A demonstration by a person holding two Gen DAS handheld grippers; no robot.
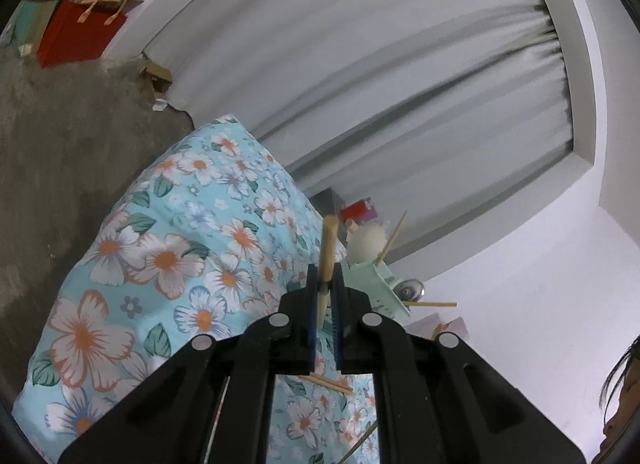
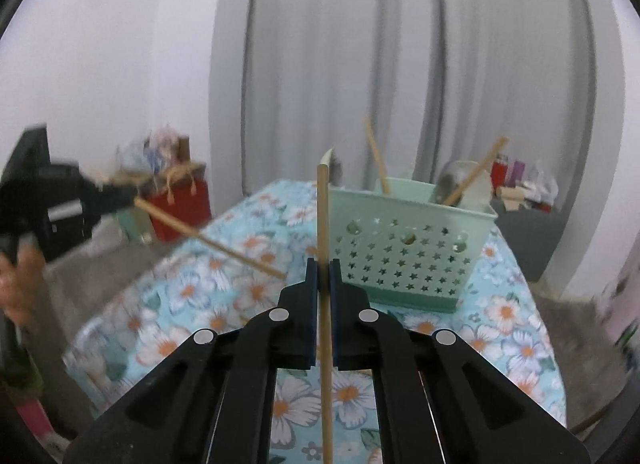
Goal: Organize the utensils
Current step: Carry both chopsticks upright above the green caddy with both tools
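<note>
The right gripper (image 2: 323, 270) is pinched on a wooden chopstick (image 2: 322, 220) that stands upright between its jaws, the lower end cut off at the frame's bottom edge. Beyond it a mint green star-perforated basket (image 2: 412, 248) sits on the floral tablecloth (image 2: 192, 288), two more chopsticks (image 2: 378, 160) leaning out of it; the other contents are hard to make out. The left gripper (image 1: 325, 282) clamps a second chopstick (image 1: 328, 252), seen end-on and foreshortened. From the right wrist view that gripper is a blur at the left edge, its stick slanting down over the cloth. Loose sticks (image 1: 332, 383) lie partly hidden under the left gripper's body
</note>
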